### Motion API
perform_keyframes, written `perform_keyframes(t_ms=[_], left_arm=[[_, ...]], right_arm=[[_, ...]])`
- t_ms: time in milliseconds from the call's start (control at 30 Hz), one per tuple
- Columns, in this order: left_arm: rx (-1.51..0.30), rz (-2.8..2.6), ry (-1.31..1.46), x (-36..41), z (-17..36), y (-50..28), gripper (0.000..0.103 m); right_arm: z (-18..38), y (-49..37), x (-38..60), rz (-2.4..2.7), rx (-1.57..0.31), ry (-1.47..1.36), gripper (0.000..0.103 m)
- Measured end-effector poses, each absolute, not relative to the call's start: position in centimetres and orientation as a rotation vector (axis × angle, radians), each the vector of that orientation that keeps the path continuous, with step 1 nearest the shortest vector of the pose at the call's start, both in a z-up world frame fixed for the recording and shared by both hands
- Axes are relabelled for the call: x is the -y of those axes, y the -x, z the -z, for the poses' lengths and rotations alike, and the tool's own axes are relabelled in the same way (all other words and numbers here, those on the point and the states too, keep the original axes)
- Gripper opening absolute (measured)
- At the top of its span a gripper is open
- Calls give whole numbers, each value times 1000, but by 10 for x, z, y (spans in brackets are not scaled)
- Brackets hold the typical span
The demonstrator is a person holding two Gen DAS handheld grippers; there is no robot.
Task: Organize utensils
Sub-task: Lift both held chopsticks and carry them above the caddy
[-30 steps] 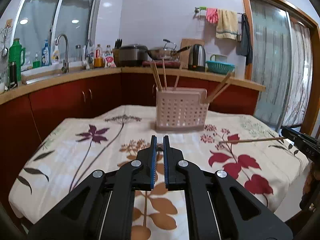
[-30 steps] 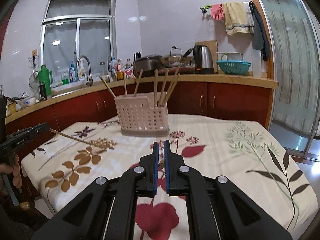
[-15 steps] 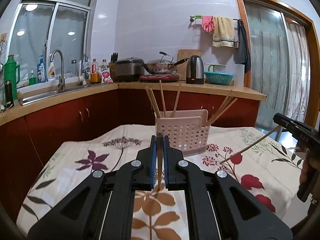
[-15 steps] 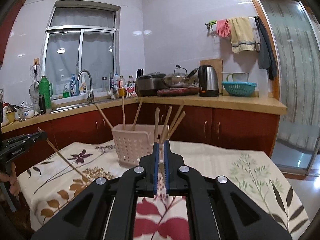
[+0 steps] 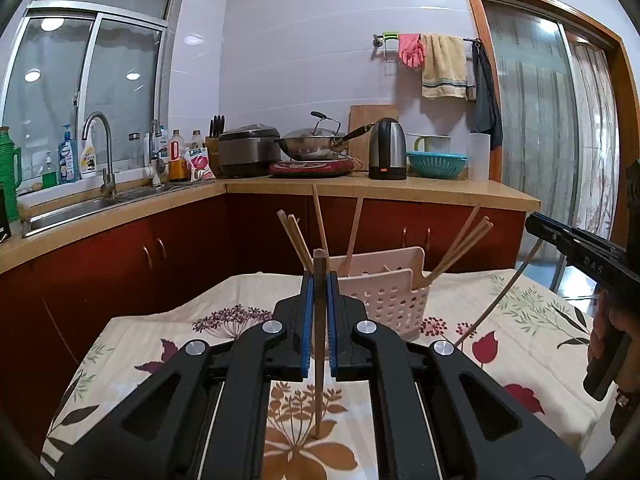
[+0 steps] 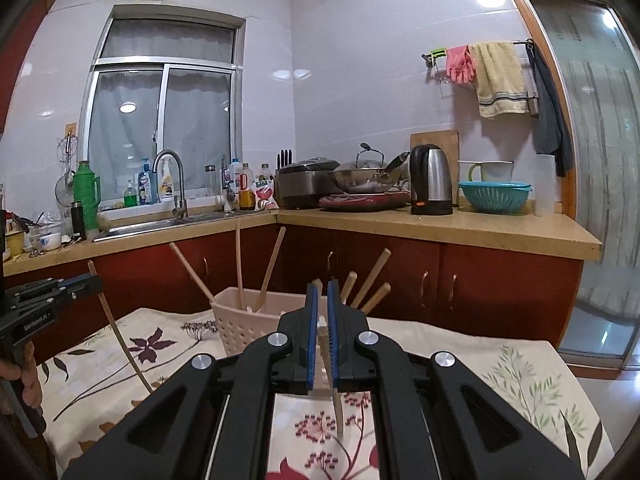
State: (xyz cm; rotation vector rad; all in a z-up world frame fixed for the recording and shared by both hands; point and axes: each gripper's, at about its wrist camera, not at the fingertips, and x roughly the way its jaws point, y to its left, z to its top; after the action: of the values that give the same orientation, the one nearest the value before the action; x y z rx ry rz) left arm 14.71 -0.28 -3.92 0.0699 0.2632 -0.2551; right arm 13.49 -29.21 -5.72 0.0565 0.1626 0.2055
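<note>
In the left wrist view my left gripper (image 5: 319, 280) is shut on a wooden chopstick (image 5: 319, 392) that stands nearly upright between the blue pads, its lower tip above the tablecloth. My right gripper (image 6: 320, 292) is shut on another chopstick (image 6: 338, 412), which hangs below the jaws. A pale pink perforated basket (image 5: 384, 300) (image 6: 240, 328) with several chopsticks leaning in it stands on the table just beyond both grippers. From the left wrist view the right gripper (image 5: 534, 226) shows at the right edge, its chopstick (image 5: 496, 300) slanting down.
The table wears a floral cloth (image 5: 520, 332). Red cabinets and a wooden counter (image 5: 400, 190) wrap behind it, carrying a sink (image 5: 80, 208), rice cooker, wok and kettle (image 5: 387, 154). A glass door (image 5: 532, 152) is at the right. A person's hand (image 6: 24, 380) holds the left gripper's handle.
Both grippers have risen off the table with a chopstick each and moved toward the basket. The chopsticks, lying low before, now hang clear of the cloth.
</note>
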Motion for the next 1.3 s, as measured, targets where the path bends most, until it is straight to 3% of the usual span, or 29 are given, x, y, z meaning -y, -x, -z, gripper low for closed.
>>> perform_keyframes(t_ms=[500,1300], left_arm=[[-260,281,-59,5,36,-178,7],[-13,371,-12,21,-81,-214,7]], right_arm=[[61,-169,284,-207,-199,-48,6],[-43,-207,287,-270,71,-101,6]])
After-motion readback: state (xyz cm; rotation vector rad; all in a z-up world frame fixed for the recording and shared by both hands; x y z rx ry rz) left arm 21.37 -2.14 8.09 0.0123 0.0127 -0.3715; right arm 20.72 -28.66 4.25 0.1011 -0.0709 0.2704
